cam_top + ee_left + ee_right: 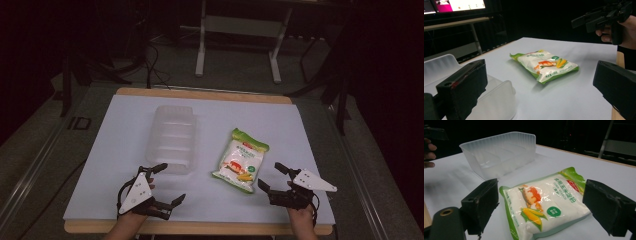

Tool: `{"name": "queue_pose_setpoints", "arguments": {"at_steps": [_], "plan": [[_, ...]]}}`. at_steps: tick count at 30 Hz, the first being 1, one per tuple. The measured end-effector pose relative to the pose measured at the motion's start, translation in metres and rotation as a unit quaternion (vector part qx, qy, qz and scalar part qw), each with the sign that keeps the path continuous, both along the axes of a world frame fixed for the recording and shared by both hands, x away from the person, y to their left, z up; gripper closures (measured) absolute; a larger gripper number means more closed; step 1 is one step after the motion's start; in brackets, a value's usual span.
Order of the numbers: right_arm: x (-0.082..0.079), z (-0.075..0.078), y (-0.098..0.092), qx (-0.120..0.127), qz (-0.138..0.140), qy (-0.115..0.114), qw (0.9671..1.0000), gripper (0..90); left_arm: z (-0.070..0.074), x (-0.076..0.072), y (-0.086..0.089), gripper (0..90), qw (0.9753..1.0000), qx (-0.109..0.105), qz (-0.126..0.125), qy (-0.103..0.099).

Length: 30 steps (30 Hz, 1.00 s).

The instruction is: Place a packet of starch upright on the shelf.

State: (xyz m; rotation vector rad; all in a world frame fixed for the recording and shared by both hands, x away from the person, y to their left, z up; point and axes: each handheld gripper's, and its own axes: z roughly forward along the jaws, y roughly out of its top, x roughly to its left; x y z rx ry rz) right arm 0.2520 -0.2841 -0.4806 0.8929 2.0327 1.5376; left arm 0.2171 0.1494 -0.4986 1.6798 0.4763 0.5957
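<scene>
A sealed bag of corn starch (pixel 240 160) lies flat on a white table (pixel 300 150), right of the table's middle and towards the near edge. The bag is clear plastic with green borders, white powder inside, and a printed picture of a corn cob and an orange shape on its front. In the high view its green top end points away from the person and its bottom end points towards them.

The right gripper (pixel 272 176) hovers just beside the bag's near right corner, held in the person's right hand (pixel 301 212). Its two black jaws stand wide apart and hold nothing. In the right gripper view the bag (pixel 544 202) sits between the two jaws, a little ahead of them, not touching either.

To the left of the bag, near but apart from it, stands a translucent plastic tray (pixel 174 139), long and shallow with ribbed walls, its open side up. In the right gripper view the tray (pixel 499 155) appears behind the bag.

The left gripper (pixel 169 184) is at the tray's near end, held in the person's left hand (pixel 131 220). Its jaws are also wide apart and grip nothing; one jaw reaches up beside the tray's near corner. In the left gripper view the tray (pixel 496 100) lies behind the left jaw, and the bag (pixel 544 65) rests farther off on the table, with the right gripper (pixel 599 18) seen beyond it.

Past the table's far edge, the floor is dark, with a metal frame stand (pixel 237 30) and cables (pixel 155 65).
</scene>
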Motion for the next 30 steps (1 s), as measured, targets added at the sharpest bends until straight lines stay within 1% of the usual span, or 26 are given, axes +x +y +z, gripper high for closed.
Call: {"name": "queue_pose_setpoints", "arguments": {"at_steps": [2, 3, 4, 5, 6, 7, 11, 13, 15, 16, 18, 20, 22, 24, 26, 27, 28, 29, 30], "plan": [[0.0, 0.0, 0.001, -0.003, 0.005, 0.002, 1.0, 13.2, 0.0, 0.0, 0.0, 0.0, 1.0, 0.0, 0.0, 0.0], [0.0, 0.0, 0.002, -0.011, 0.005, 0.001, 0.9999, 13.2, 0.0, 0.0, 0.0, 0.0, 1.0, 0.001, -0.001, 0.0], [0.0, 0.0, 0.002, -0.011, 0.005, 0.001, 0.9999, 13.2, 0.0, 0.0, 0.0, 0.0, 1.0, 0.001, -0.001, 0.0], [-0.003, 0.001, 0.007, -0.03, 0.009, -0.006, 0.9995, 13.2, 0.0, 0.0, 0.0, 0.0, 1.0, 0.002, -0.001, -0.002], [-0.004, 0.002, 0.01, -0.041, 0.009, -0.01, 0.9991, 13.2, 0.0, 0.0, 0.0, 0.0, 1.0, 0.002, -0.002, -0.002], [-0.004, 0.002, 0.01, -0.041, 0.009, -0.01, 0.9991, 13.2, 0.0, 0.0, 0.0, 0.0, 1.0, 0.002, -0.002, -0.002], [-0.008, 0.005, 0.017, -0.059, 0.02, -0.022, 0.9978, 13.4, 0.0, -0.001, 0.0, 0.0, 1.0, 0.002, -0.001, -0.004], [-0.008, 0.006, 0.019, -0.065, 0.034, -0.022, 0.9971, 13.6, 0.001, -0.001, 0.001, 0.0, 1.0, 0.0, -0.001, -0.004], [-0.009, 0.009, 0.021, -0.079, 0.039, -0.033, 0.9956, 13.8, 0.001, -0.001, 0.001, 0.0, 1.0, -0.001, -0.001, -0.004], [-0.01, 0.012, 0.022, -0.091, 0.043, -0.043, 0.994, 13.8, 0.001, -0.001, 0.002, 0.0, 1.0, -0.003, 0.0, -0.004], [-0.011, 0.017, 0.022, -0.1, 0.044, -0.058, 0.9923, 14.2, 0.001, -0.001, 0.002, 0.0, 1.0, -0.007, 0.0, -0.001], [-0.012, 0.024, 0.021, -0.101, 0.04, -0.066, 0.9919, 14.1, 0.001, -0.001, 0.002, 0.0, 1.0, -0.009, 0.0, -0.001], [-0.011, 0.031, 0.019, -0.104, 0.03, -0.076, 0.9913, 14.2, 0.001, -0.001, 0.001, 0.0, 1.0, -0.007, -0.001, -0.001], [-0.007, 0.038, 0.014, -0.097, 0.031, -0.072, 0.9922, 14.1, 0.001, -0.002, 0.001, 0.0, 1.0, -0.005, -0.002, -0.004], [-0.002, 0.044, 0.009, -0.083, 0.038, -0.06, 0.994, 12.0, 0.001, -0.002, 0.0, 0.0, 1.0, -0.004, -0.002, -0.005], [0.001, 0.047, 0.007, -0.071, 0.043, -0.052, 0.9952, 11.6, 0.001, -0.001, 0.0, 0.0, 1.0, -0.004, -0.002, -0.005], [0.005, 0.05, 0.004, -0.062, 0.053, -0.044, 0.9957, 11.6, 0.001, -0.001, 0.0, 0.0, 1.0, -0.004, -0.001, -0.005], [0.009, 0.053, 0.003, -0.056, 0.059, -0.033, 0.9962, 11.6, 0.001, -0.001, 0.001, 0.0, 1.0, -0.005, -0.001, -0.005], [0.014, 0.055, 0.002, -0.058, 0.061, -0.023, 0.9962, 11.6, 0.001, -0.001, 0.001, 0.0, 1.0, -0.006, 0.0, -0.005]]}}
